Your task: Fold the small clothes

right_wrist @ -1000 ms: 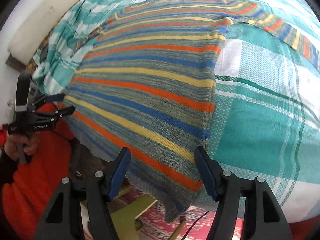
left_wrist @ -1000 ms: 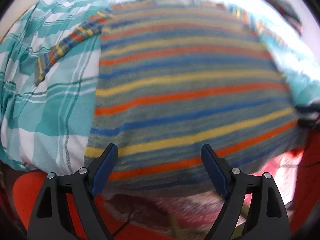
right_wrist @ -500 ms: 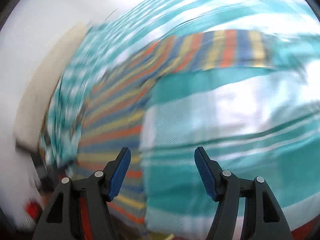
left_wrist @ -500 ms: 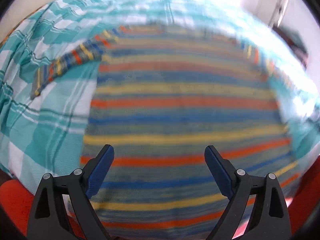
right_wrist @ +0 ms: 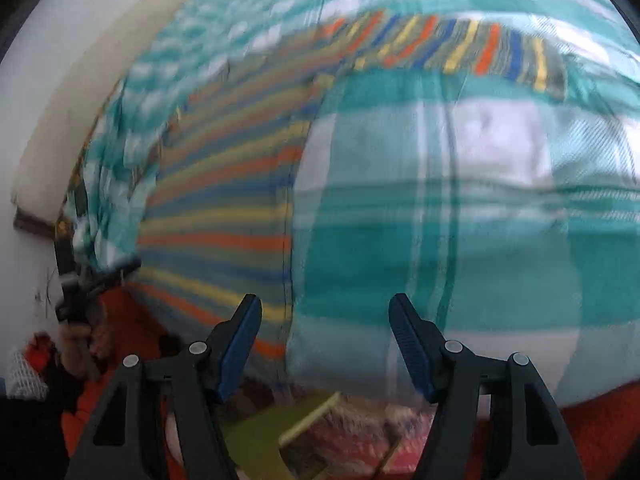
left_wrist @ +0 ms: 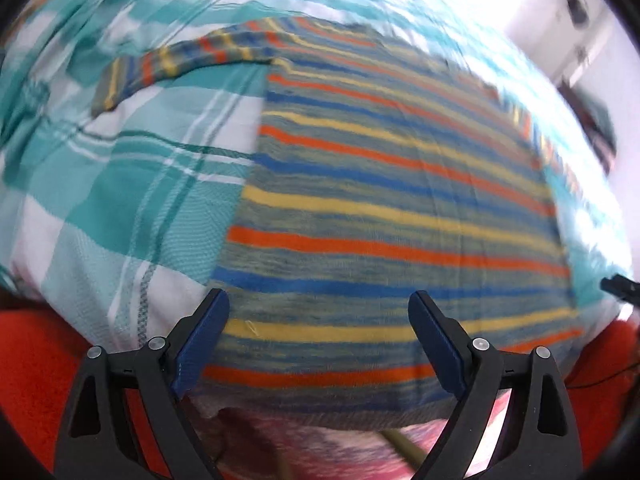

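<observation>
Lying flat on a teal checked bedsheet point(left_wrist: 120, 184), the striped sweater point(left_wrist: 380, 208) has both sleeves spread out and its hem hanging over the near edge. The left claw point(left_wrist: 318, 344) hovers wide and empty above that hem, while the right claw point(right_wrist: 325, 344) stands partly spread and empty over bare sheet just right of the sweater's side seam. A pinch there could catch sheet along with knit, dragging the sweater crooked, or tug the overhanging hem off the bed.
</observation>
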`<move>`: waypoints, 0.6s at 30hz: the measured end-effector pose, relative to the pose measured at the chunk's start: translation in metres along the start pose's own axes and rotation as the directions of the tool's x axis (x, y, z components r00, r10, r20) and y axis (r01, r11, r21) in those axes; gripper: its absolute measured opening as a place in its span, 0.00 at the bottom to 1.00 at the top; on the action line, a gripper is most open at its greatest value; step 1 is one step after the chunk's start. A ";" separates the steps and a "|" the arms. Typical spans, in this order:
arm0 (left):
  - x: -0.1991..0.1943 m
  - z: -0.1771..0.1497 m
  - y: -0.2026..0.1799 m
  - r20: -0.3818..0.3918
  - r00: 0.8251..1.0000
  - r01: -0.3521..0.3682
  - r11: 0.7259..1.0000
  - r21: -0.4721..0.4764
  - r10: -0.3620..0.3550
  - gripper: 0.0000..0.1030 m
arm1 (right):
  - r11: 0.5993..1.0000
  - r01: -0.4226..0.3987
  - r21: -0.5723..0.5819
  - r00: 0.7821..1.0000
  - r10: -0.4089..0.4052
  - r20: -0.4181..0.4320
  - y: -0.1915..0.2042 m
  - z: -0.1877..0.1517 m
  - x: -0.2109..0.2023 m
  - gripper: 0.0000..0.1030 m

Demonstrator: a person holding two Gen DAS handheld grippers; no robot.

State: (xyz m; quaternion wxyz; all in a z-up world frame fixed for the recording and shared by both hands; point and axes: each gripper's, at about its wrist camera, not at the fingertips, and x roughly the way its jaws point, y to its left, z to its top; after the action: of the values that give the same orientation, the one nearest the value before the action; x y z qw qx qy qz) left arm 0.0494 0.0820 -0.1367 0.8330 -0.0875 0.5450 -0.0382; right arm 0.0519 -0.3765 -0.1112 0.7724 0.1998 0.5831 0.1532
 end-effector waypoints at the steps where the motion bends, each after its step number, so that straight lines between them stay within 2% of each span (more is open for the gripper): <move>1: -0.002 0.001 0.001 0.015 1.000 -0.003 1.000 -0.012 0.003 0.89 | 0.997 -0.030 0.071 0.997 0.025 0.077 -0.013 0.012 -0.009 0.64; 3: -0.010 0.004 0.001 0.068 0.996 -0.061 0.998 -0.011 0.062 0.89 | 0.970 -0.115 0.213 0.972 0.066 0.223 -0.046 0.032 -0.023 0.64; 4: -0.015 0.005 0.001 0.097 0.992 -0.076 0.997 -0.010 0.076 0.89 | 0.939 -0.160 0.303 0.946 0.058 0.320 -0.073 0.046 -0.033 0.64; 5: -0.020 0.006 0.001 0.122 0.989 -0.078 0.997 -0.013 0.079 0.89 | 0.920 -0.173 0.352 0.927 0.031 0.373 -0.091 0.056 -0.039 0.64; 7: -0.031 0.007 0.004 0.175 0.981 -0.084 0.996 -0.030 0.088 0.90 | 0.889 -0.148 0.433 0.895 -0.066 0.441 -0.128 0.079 -0.049 0.64; 8: -0.036 0.008 0.005 0.198 0.975 -0.095 0.995 -0.043 0.101 0.90 | 0.880 -0.125 0.459 0.890 -0.105 0.443 -0.143 0.089 -0.051 0.64; 10: -0.038 0.009 0.011 0.212 0.969 -0.114 0.991 -0.075 0.128 0.90 | 0.874 -0.054 0.483 0.900 -0.166 0.402 -0.166 0.107 -0.048 0.64; 12: -0.034 0.012 0.018 0.194 0.972 -0.111 0.988 -0.103 0.130 0.90 | 0.873 -0.003 0.487 0.910 -0.199 0.364 -0.180 0.119 -0.040 0.64; 15: -0.023 0.015 0.023 0.160 0.978 -0.113 0.985 -0.134 0.134 0.90 | 0.874 -0.022 0.485 0.954 -0.127 0.272 -0.197 0.132 -0.011 0.65; 16: -0.021 0.016 0.023 0.153 0.979 -0.115 0.984 -0.134 0.135 0.90 | 0.872 -0.042 0.487 0.962 -0.097 0.257 -0.201 0.135 -0.002 0.66; 18: -0.018 0.015 0.021 0.150 0.979 -0.119 0.985 -0.128 0.138 0.90 | 0.876 -0.056 0.480 0.956 -0.091 0.277 -0.203 0.136 0.003 0.65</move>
State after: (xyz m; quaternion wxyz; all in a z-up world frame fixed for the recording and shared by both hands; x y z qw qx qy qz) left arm 0.0555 0.1070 -0.1184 0.8676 -0.1042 0.4831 0.0553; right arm 0.1841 -0.5705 -0.1801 0.7768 0.4009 0.4843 -0.0351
